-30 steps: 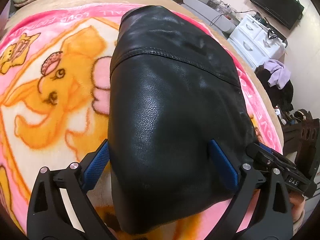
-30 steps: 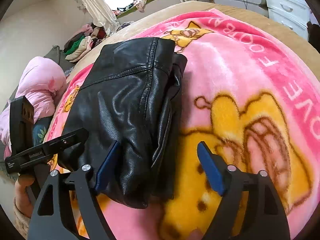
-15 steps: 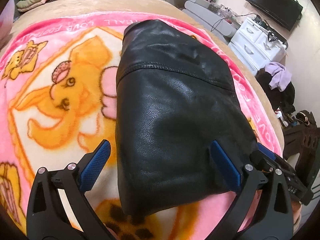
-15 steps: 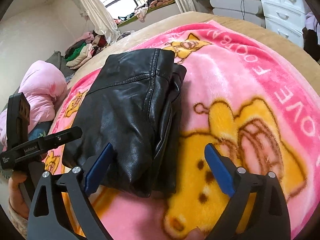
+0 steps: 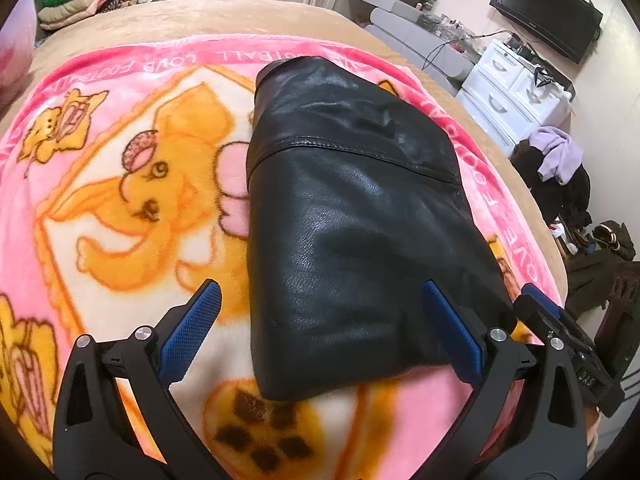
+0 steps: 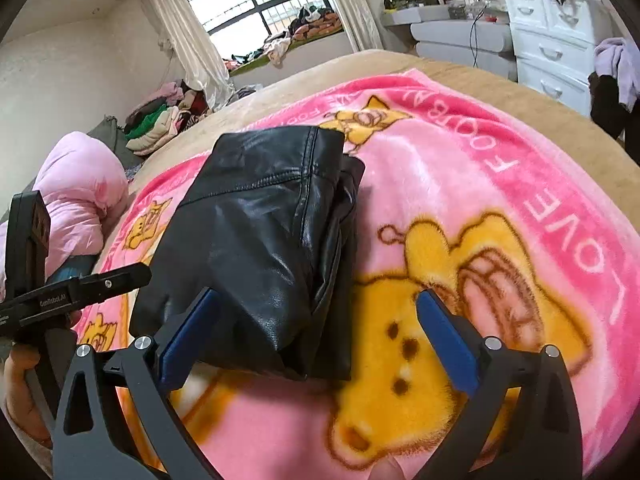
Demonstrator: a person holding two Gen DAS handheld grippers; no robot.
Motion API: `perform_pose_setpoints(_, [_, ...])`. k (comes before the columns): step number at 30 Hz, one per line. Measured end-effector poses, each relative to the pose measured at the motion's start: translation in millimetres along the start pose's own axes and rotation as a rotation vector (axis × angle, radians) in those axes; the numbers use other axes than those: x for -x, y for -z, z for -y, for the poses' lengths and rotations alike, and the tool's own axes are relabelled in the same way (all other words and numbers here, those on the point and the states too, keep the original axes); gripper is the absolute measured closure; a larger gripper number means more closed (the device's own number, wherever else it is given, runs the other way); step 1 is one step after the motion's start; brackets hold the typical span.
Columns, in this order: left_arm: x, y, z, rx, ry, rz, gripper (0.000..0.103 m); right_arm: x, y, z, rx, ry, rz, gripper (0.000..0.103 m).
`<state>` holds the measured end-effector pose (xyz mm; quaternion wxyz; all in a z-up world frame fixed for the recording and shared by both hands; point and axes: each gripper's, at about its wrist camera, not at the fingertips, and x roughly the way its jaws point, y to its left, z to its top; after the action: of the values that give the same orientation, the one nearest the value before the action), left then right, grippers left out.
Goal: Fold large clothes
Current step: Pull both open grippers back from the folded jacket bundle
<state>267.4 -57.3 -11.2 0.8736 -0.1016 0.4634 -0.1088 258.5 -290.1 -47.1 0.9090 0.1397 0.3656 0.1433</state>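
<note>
Jacket [image 5: 360, 232] folded, long axis running bottom to top centre of frame. My left gripper [image 5: 320, 340] spread, empty, straddling its near end; right gripper [image 6: 316, 340] opening, empty, at its right corner.

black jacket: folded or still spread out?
Folded. The black leather jacket lies as a compact stacked bundle on the pink blanket, layered edges showing.
</note>
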Motion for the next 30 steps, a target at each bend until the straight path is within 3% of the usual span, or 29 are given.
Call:
perform_pose_setpoints(8, [9,6,-1,-0.024,-0.023,0.006,0.009,5,-2,-4,0.004,0.051,-0.003,0.005])
perform_pose_setpoints(30, [45,27,-2,-0.03,-0.024,0.057,0.009,31,15,-28,0.066,0.056,0.01,0.005])
